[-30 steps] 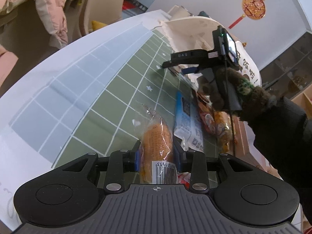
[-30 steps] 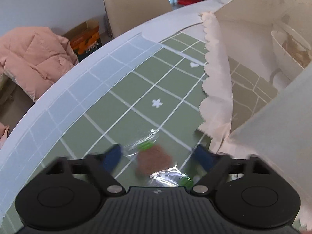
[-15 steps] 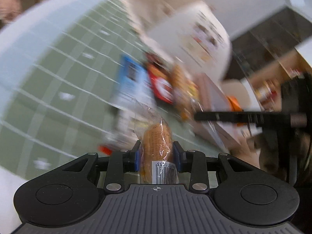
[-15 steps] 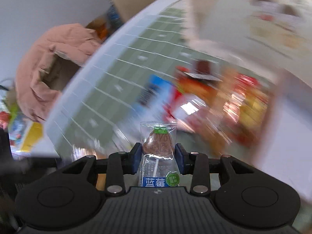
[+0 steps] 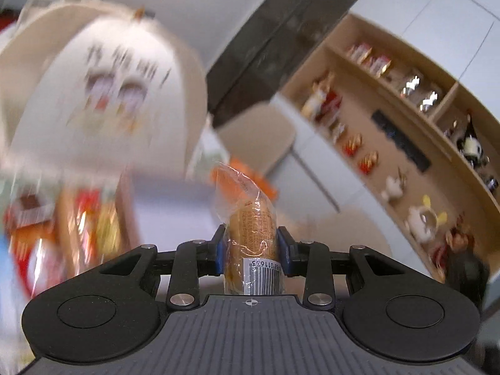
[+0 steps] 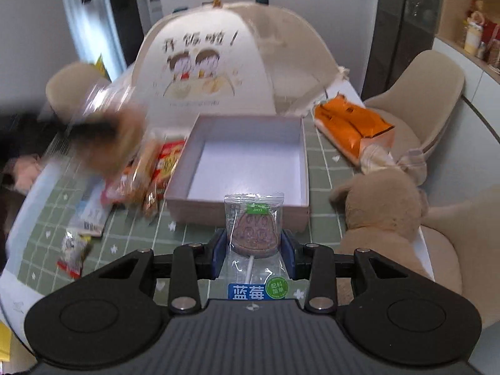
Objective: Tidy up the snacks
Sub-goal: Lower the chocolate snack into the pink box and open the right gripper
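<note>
Clamping a wrapped bread roll [image 5: 253,234] between its blue pads, the left hand-held gripper [image 5: 251,243] held the roll off the counter, its twisted wrapper end pointing toward a blurred domed food cover [image 5: 103,93] and wall shelves [image 5: 406,118]. The right hand-held gripper [image 6: 253,247] was clenched on a wrapped blueberry lollipop [image 6: 253,228], stick toward the camera, after its jaws had just closed onto the wrapper. Just beyond the lollipop, an open white box [image 6: 250,156] sat empty on the green-checked counter [image 6: 131,234]. Loose snack packets [image 6: 156,168] lay left of the box, an orange packet [image 6: 350,125] lay to its right, and a plush toy [image 6: 381,212] sat nearer.
</note>
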Available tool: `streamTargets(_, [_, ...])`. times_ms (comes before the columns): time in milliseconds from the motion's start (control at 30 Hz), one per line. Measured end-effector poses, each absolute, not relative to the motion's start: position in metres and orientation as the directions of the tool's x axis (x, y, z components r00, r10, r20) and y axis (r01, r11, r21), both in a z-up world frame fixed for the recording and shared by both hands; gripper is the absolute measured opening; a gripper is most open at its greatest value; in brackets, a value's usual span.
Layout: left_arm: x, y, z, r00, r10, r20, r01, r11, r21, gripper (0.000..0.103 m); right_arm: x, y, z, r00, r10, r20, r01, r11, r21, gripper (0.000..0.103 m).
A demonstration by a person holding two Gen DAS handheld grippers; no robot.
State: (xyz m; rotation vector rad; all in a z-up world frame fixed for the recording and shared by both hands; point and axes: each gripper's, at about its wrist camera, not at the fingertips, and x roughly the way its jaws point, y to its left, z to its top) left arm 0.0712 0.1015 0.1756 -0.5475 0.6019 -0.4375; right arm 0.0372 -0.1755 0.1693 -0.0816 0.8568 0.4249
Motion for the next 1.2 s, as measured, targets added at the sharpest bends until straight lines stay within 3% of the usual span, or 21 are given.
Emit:
streamTargets(100, [0.118,0.09,0.173,0.762,-0.525,-0.379,0.203,0.749,-0.63,0.037,0.044,-0.185,0.166,0.586,0.353,-0.729,-0.38,0.915,0.138,0.037])
streamTargets(200, [0.137,0.085,0.156,0.804,-0.438,-0.401,0.133,0.791,-0.597,0.038,0.046,-0.188,0.172,0.61,0.358,-0.706,-0.375,0.916,0.141,0.037])
streamTargets(367, [0.101,0.114,0.151,0.852,-0.384,-0.356,0.103,0.789,-0.606,0.038,0.057,-0.19,0.176,0.645,0.331,-0.689,-0.375,0.922,0.091,0.038])
streamTargets(600, [0.047,0.168,0.133,0.845,-0.245,-0.476,-0.064,0.837,-0.544,0.038,0.114,-0.148,0.17,0.68,0.376,-0.63,-0.422,0.903,0.084,0.04])
streamTargets(700, [0.011,0.2,0.115,0.829,-0.153,-0.538,-0.18,0.837,-0.516,0.038,0.148,-0.128,0.164,0.667,0.426,-0.611,-0.461,0.881,0.112,0.069])
streamTargets(900, [-0.053,0.253,0.078,0.751,-0.065,-0.657,-0.342,0.814,-0.47,0.038,0.149,-0.105,0.148,0.624,0.451,-0.638,-0.454,0.874,0.175,0.069])
streamTargets(1200, [-0.067,0.217,0.039,0.62,-0.151,-0.77,-0.227,0.905,-0.36,0.038,0.075,-0.076,0.104,0.499,0.447,-0.743,-0.553,0.824,0.124,0.07])
